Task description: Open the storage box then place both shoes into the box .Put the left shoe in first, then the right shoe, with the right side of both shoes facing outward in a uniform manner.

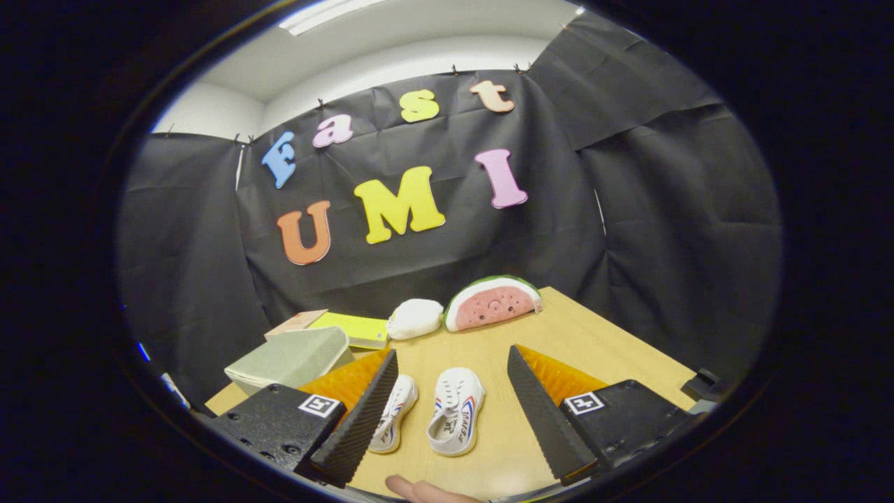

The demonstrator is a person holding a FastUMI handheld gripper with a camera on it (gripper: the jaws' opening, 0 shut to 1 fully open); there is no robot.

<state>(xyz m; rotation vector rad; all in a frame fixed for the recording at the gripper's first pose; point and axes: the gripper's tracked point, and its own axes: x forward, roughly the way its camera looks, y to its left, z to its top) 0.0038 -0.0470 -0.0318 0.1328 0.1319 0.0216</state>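
Note:
Two small white shoes with red and blue stripes lie side by side on the wooden table (601, 342), toes pointing away from me. One shoe (456, 411) rests between my fingers; the other shoe (394, 412) is partly hidden behind my left finger (360, 423). My gripper (447, 419) hovers above them, open wide, holding nothing. A grey-green storage box (290, 360) with its lid down sits beyond the left finger, at the table's left side.
A watermelon-slice plush (492, 302) and a white soft lump (415, 318) stand at the table's far edge. A yellow-green flat pad (353, 327) and a tan card (297, 323) lie behind the box. A fingertip (419, 489) shows at the near edge.

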